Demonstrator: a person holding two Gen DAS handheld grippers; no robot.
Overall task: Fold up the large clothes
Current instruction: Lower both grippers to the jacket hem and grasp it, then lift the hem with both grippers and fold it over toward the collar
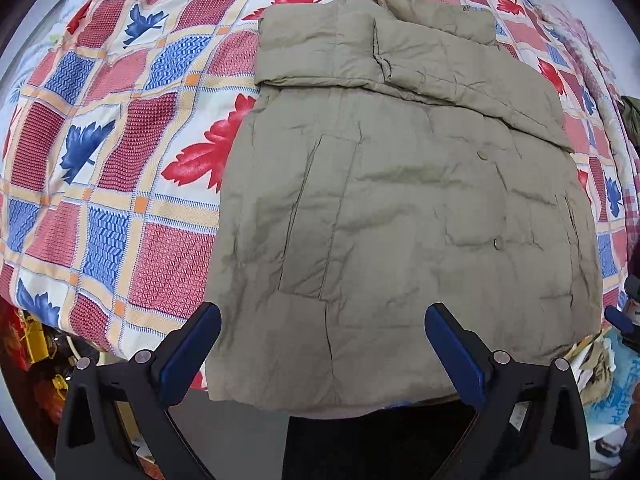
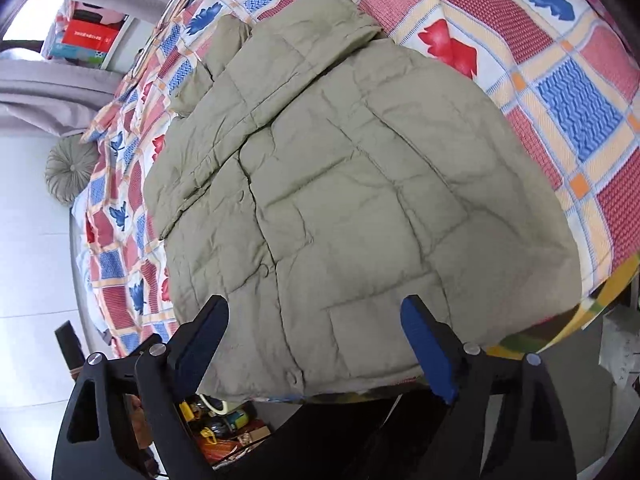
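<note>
Both our claws spread, empty, above an olive puffer jacket on the bed.
Near: left claw (image 1: pixel 322 344) and right claw (image 2: pixel 314 340) gape over the hem, pinching nothing. Jacket (image 1: pixel 400 200) lies flat on the leaf-patterned quilt (image 1: pixel 120 120), quilted, creased, snaps showing; far end, sleeves folded across the chest, collar beyond.

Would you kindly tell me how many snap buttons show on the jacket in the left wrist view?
2: one snap mid-jacket, another below it toward the hem. Others may be hidden under folds.
</note>
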